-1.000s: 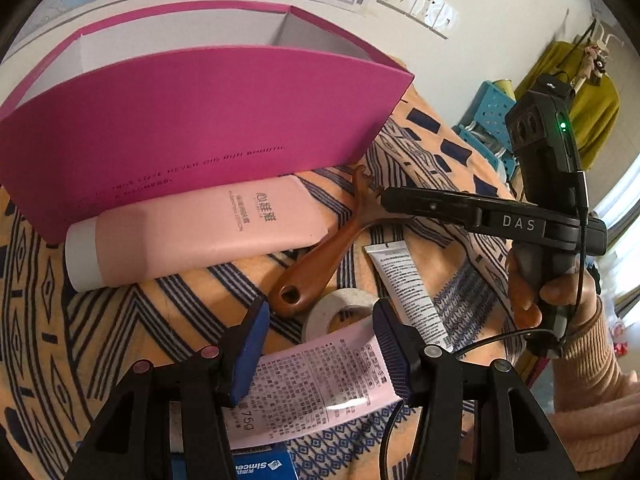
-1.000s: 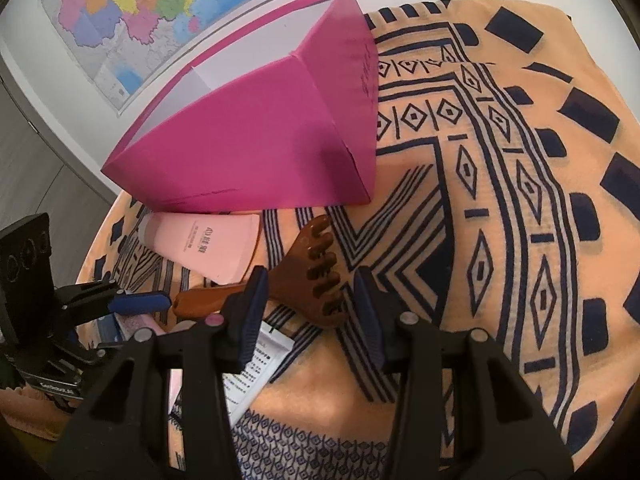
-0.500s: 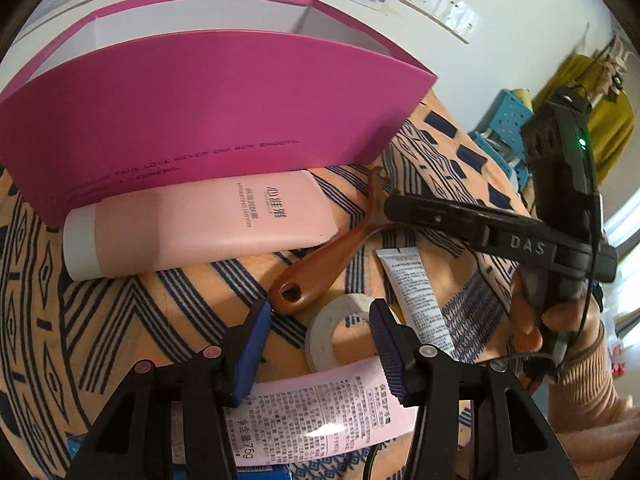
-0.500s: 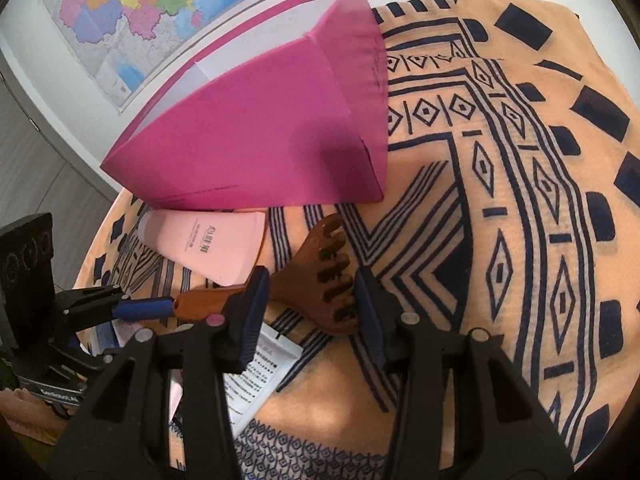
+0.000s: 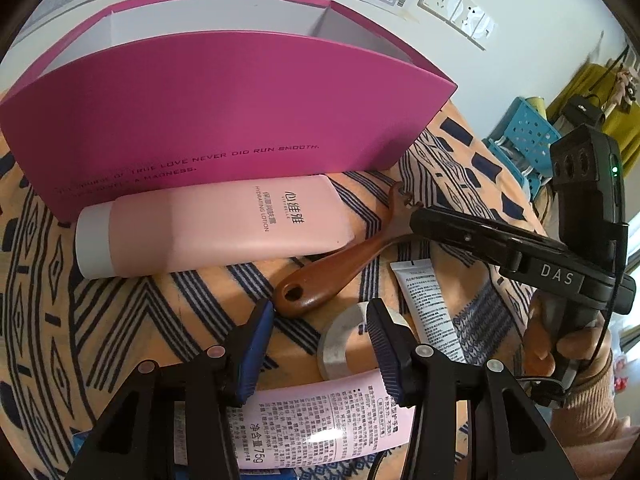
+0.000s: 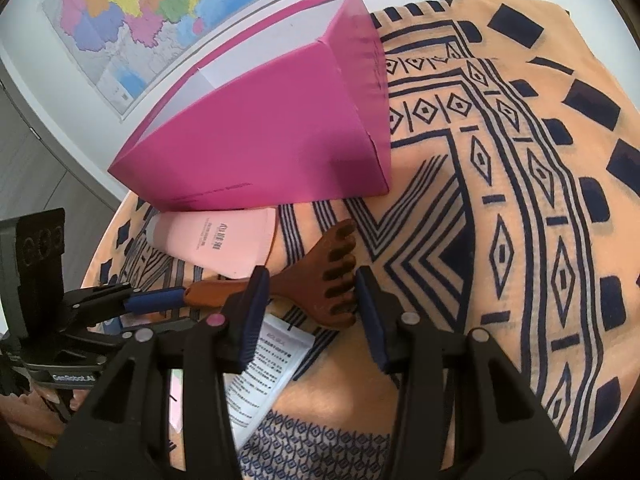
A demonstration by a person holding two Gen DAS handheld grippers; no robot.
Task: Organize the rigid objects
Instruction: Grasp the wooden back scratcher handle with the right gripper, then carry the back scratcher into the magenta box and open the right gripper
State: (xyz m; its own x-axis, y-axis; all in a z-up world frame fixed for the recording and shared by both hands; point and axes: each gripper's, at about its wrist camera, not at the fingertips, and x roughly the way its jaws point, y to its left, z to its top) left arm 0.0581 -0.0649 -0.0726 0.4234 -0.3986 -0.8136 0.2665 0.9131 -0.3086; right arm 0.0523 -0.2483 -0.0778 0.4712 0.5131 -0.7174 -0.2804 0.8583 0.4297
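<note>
Orange cloth [image 6: 460, 360] with navy geometric print bears magenta box [image 5: 224, 120], pink lotion tube [image 5: 216, 228], wooden comb [image 6: 316, 280], tape roll [image 5: 344, 344], white tube [image 5: 428, 304].

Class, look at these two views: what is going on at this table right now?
A person is tidying toiletries on a patterned cloth beside an open magenta box. The right tool straddles the head of a wooden comb without clamping it. The left tool hovers open above a tape roll. A pink lotion tube lies against the box. Nothing is inside the box as far as can be seen.
</note>
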